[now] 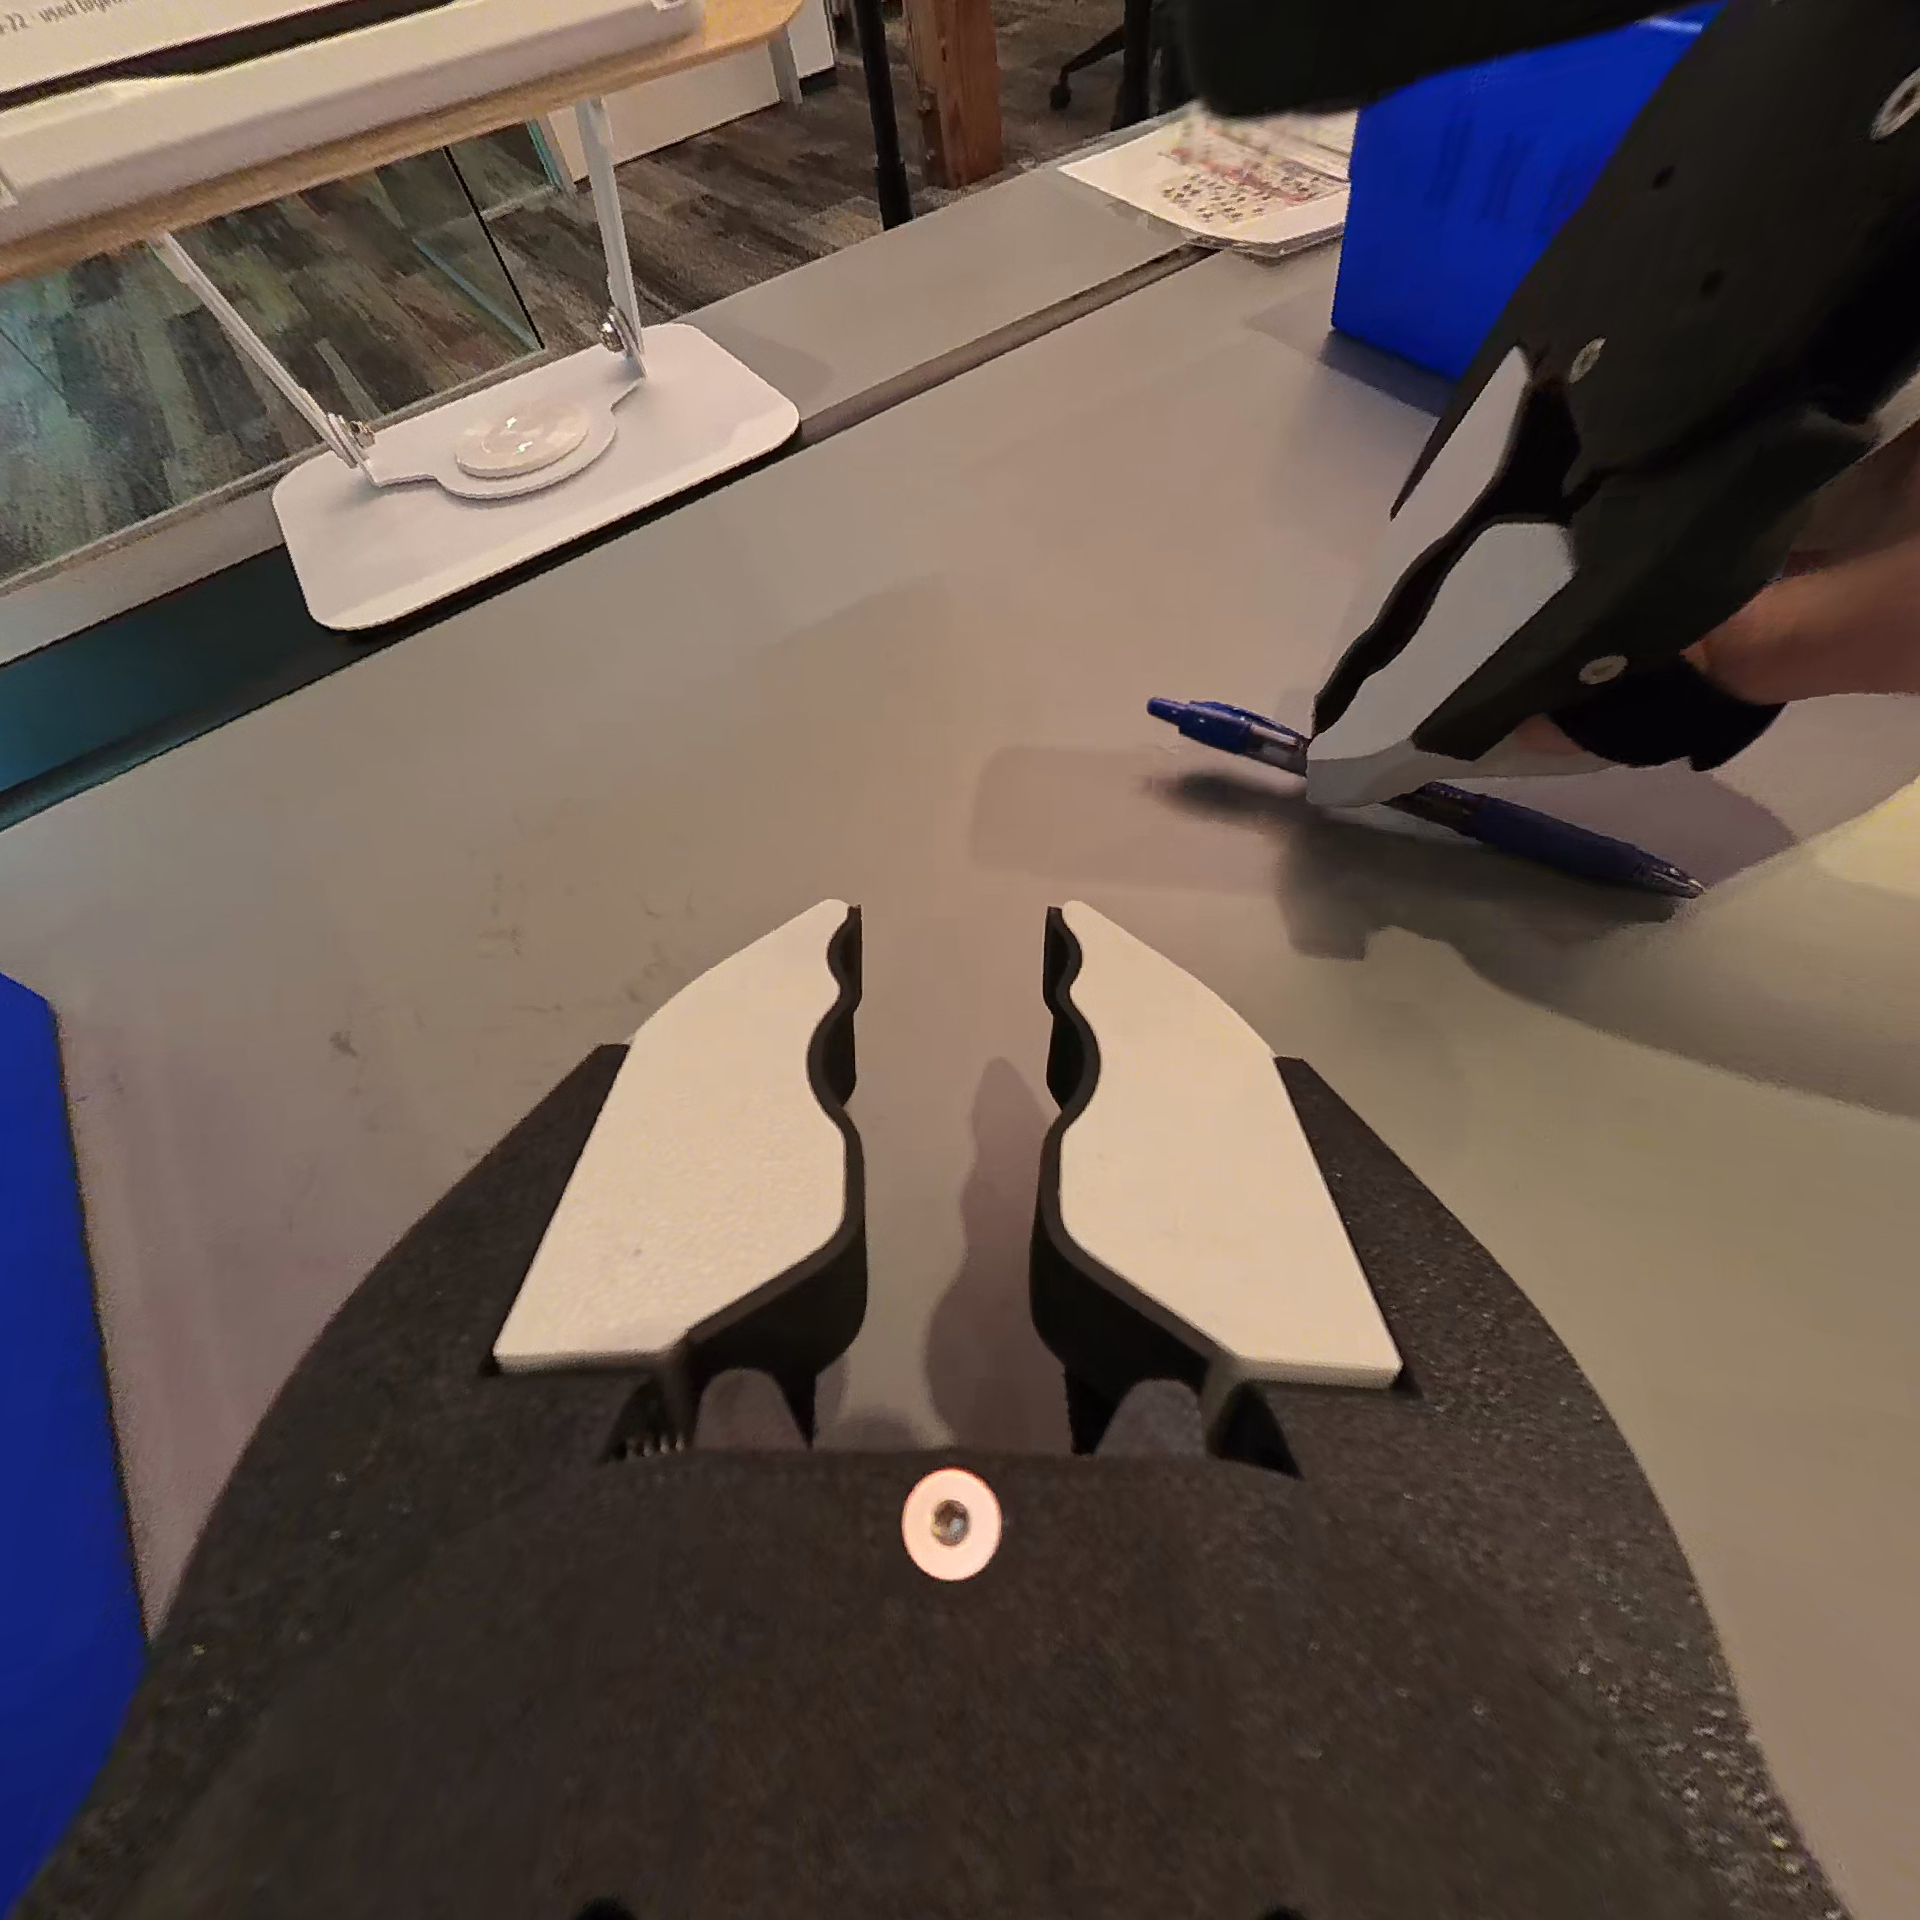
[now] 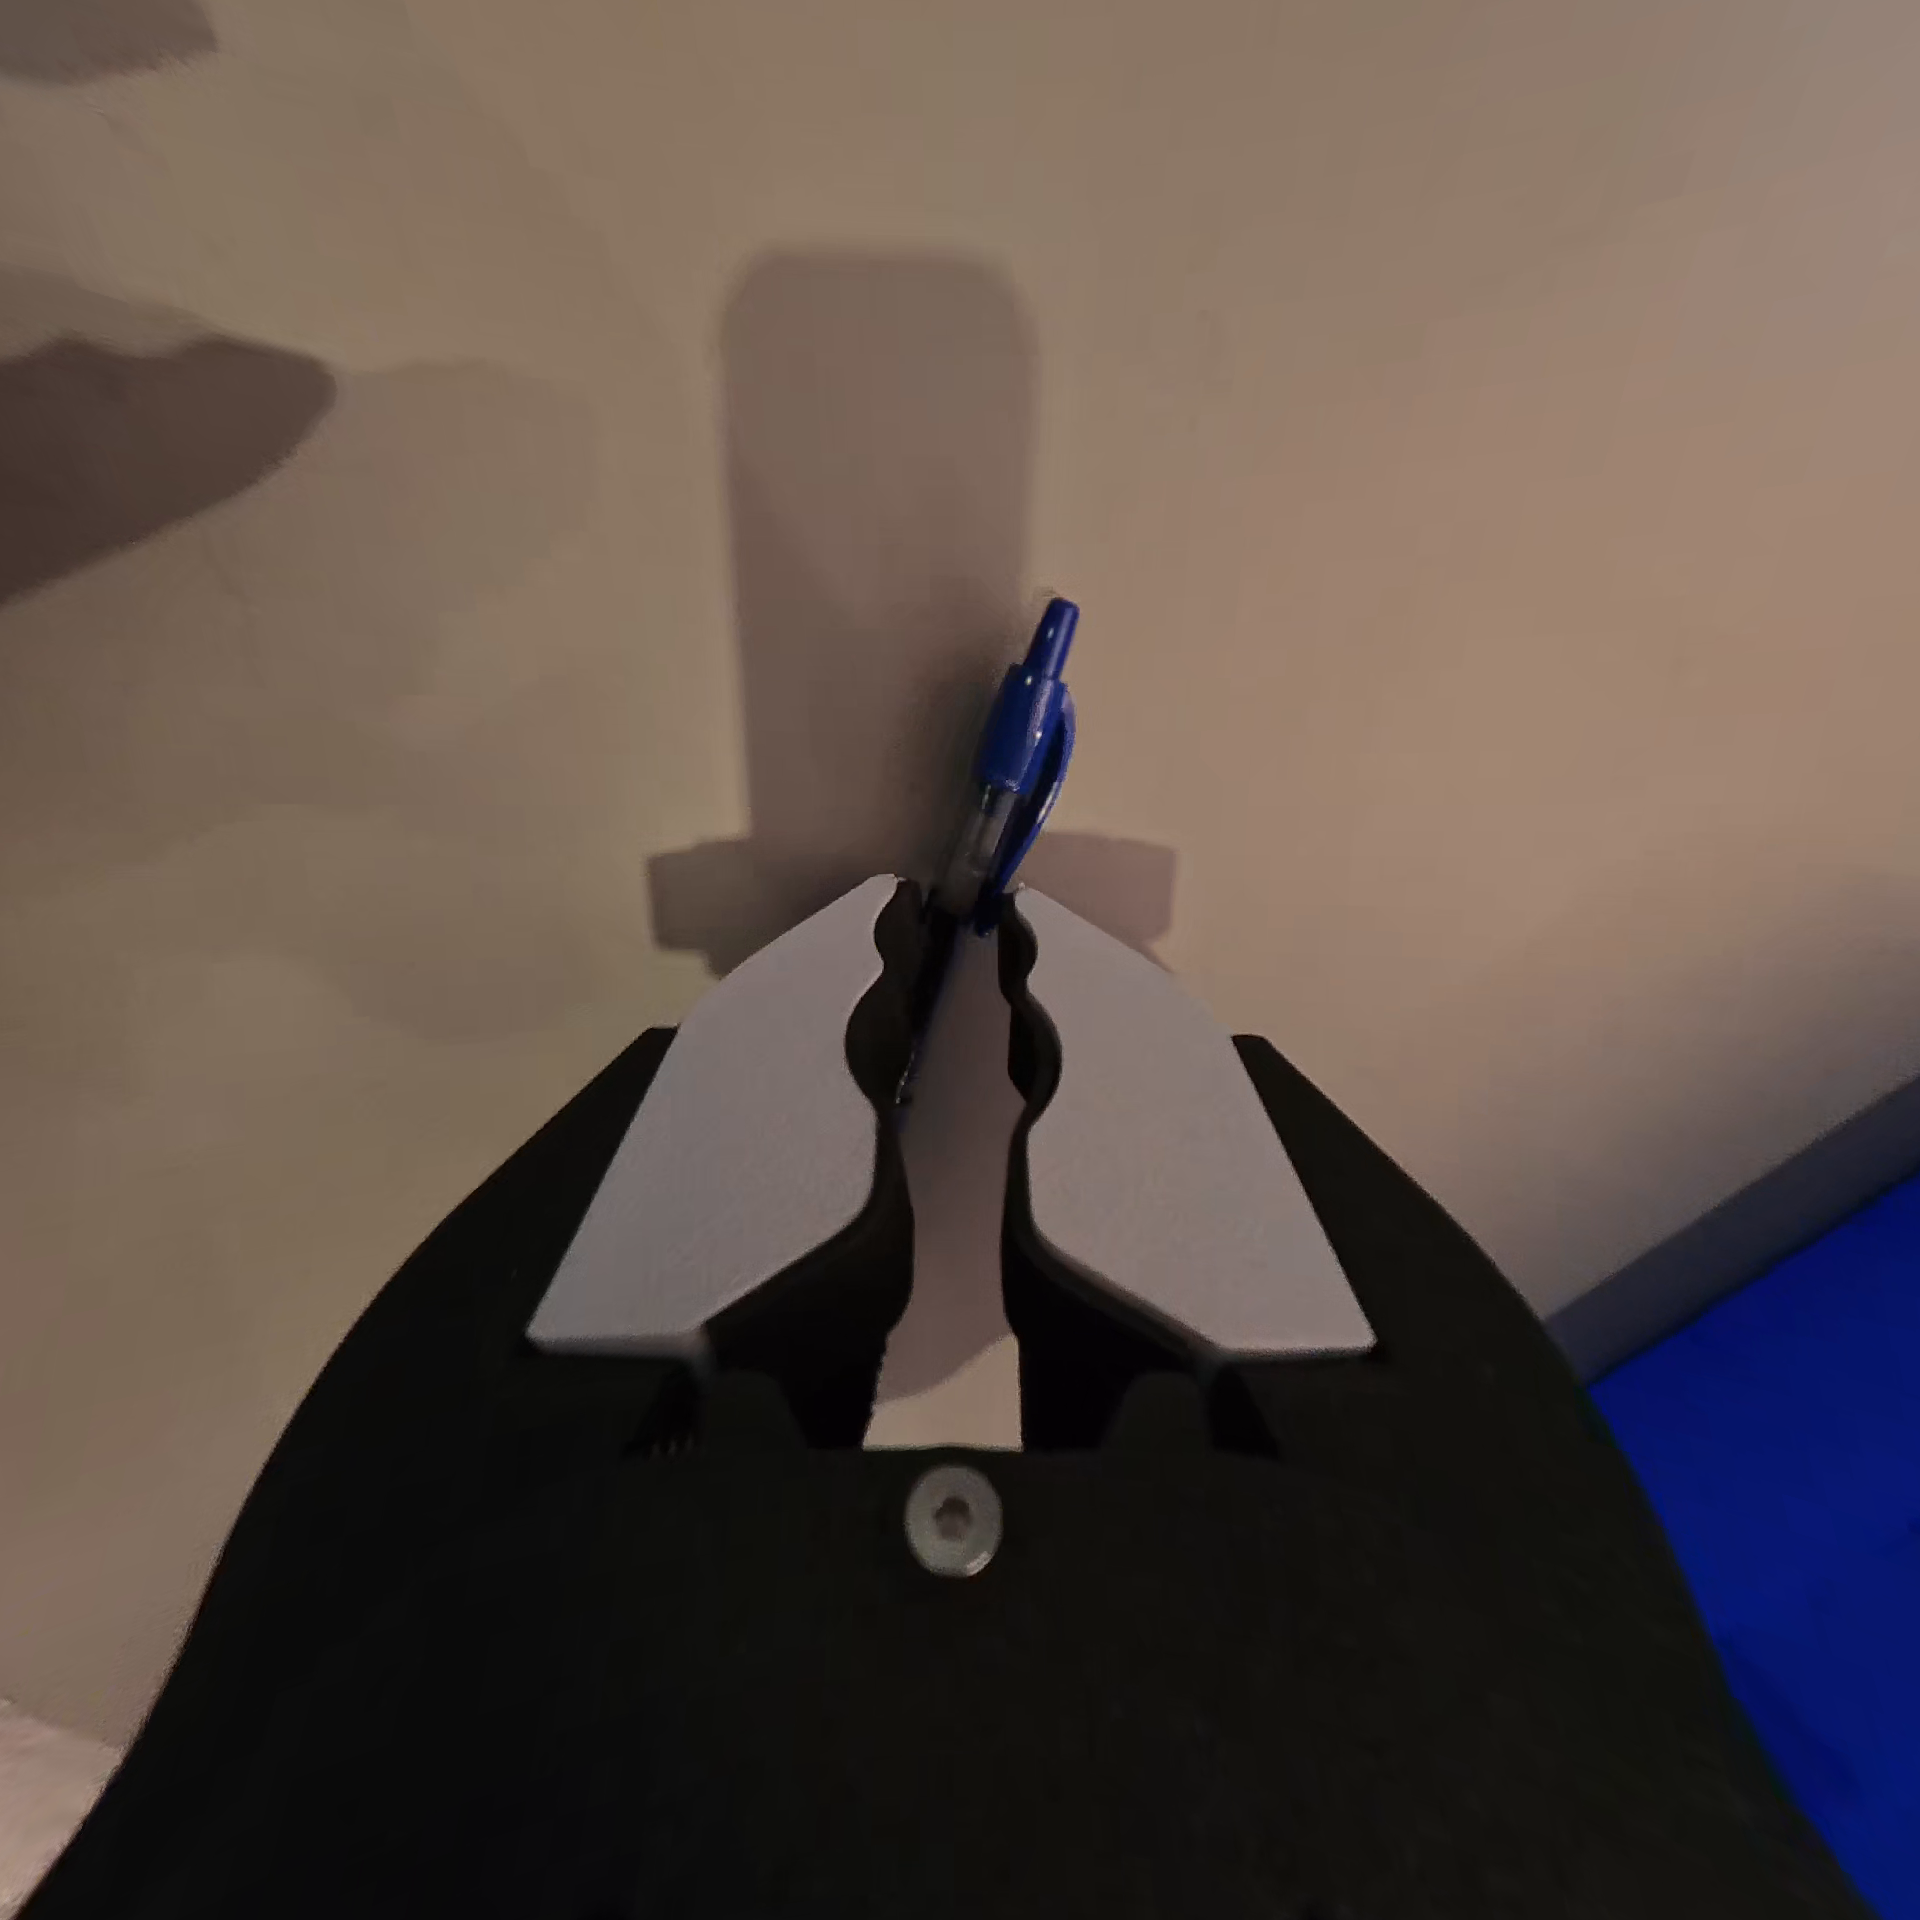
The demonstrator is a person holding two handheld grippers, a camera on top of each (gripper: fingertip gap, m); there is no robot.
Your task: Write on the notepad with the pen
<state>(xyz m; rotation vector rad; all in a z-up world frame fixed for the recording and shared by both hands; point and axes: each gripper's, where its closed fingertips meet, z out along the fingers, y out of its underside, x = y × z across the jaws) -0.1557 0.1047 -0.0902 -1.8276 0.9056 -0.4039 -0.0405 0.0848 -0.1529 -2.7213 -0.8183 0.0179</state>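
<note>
Surface: a grey table (image 1: 831, 727) carried everything, its top matte and faintly scuffed.
Pen: a blue pen (image 1: 1538, 831) lay flat at the right.
Stand: a white stand's flat base (image 1: 540, 488) rested at the far left edge.
Papers: a printed sheet (image 1: 1216, 187) lay at the far edge.
Blue objects: a blue box (image 1: 1455, 208) stood beside the sheet; another blue shape (image 1: 52, 1351) sat at near left.

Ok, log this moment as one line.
stage: picking up pen | right gripper: fingers around blue pen lying on grey table | left gripper: open, empty | notepad: not in view
</note>
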